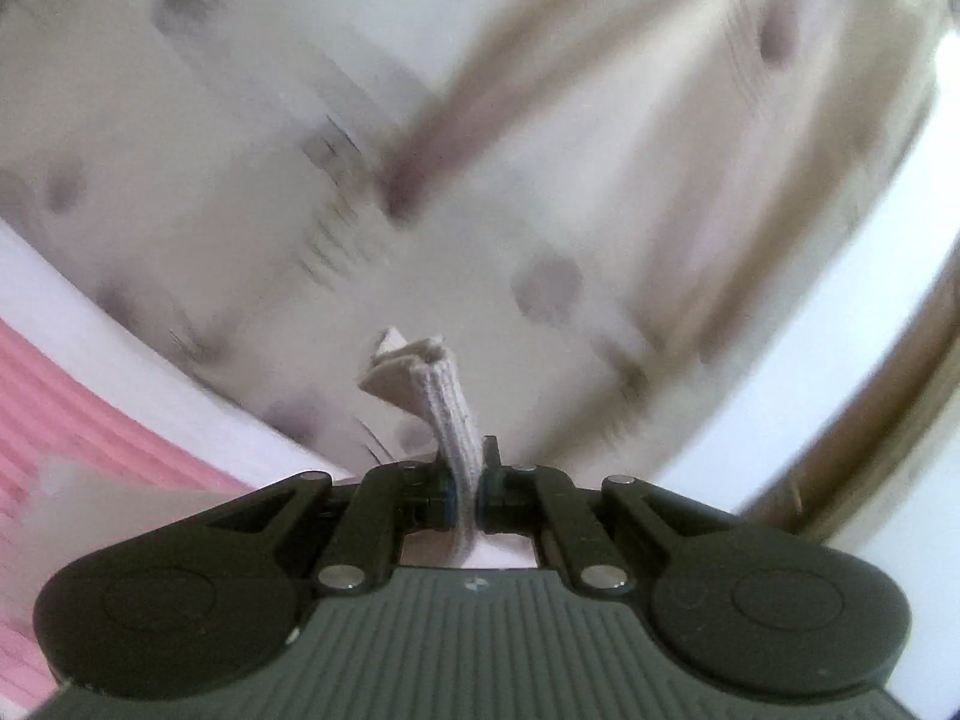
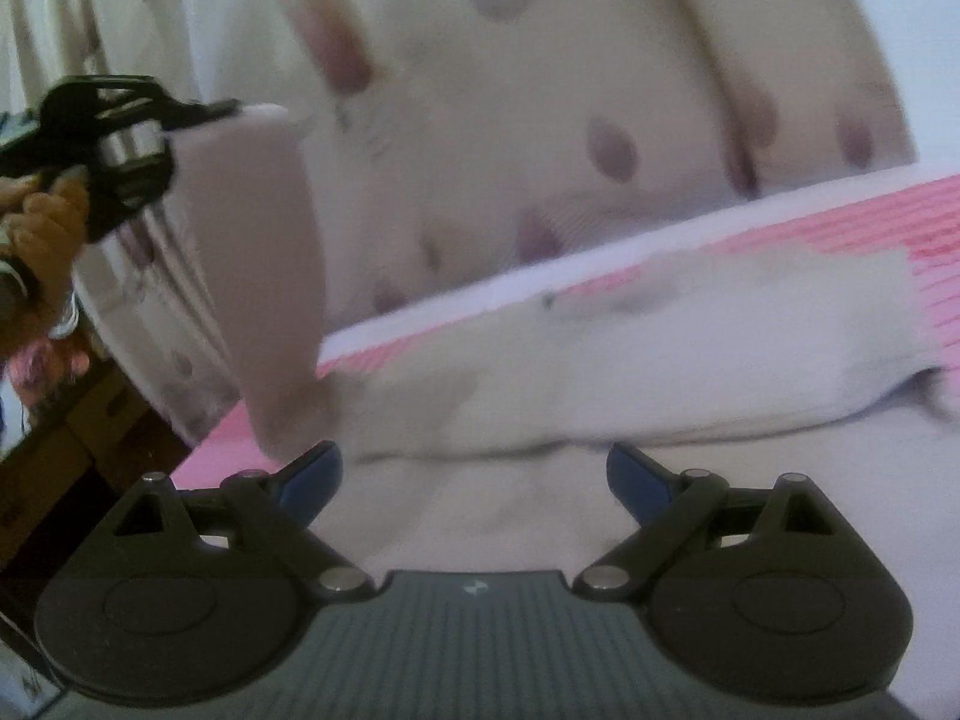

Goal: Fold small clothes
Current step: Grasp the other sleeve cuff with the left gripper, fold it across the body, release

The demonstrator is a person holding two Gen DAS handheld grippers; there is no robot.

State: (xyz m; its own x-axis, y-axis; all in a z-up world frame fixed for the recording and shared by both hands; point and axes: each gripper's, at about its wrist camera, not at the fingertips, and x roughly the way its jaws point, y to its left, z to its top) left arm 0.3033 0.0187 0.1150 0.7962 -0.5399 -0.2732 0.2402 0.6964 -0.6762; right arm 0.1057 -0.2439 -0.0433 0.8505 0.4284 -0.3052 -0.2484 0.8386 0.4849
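Left wrist view: left tongs (image 1: 467,495) clamped on ribbed edge of a whitish sock (image 1: 447,414), lifted; background blurred. Right wrist view: right tongs (image 2: 474,477) wide, empty, over a beige garment (image 2: 660,360) lying on pink striped bedding (image 2: 900,210); sock hangs from left tongs at left.

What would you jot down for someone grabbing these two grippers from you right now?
Left gripper: shut on a pale sock's ribbed cuff, with the sock hanging from it above the bed.
Right gripper: open, holding nothing, over a second sock lying flat on the pink striped sheet.
Done: one sock picked up.
Left: no fold visible yet; probably lay the lifted sock down, fold it, then the other.
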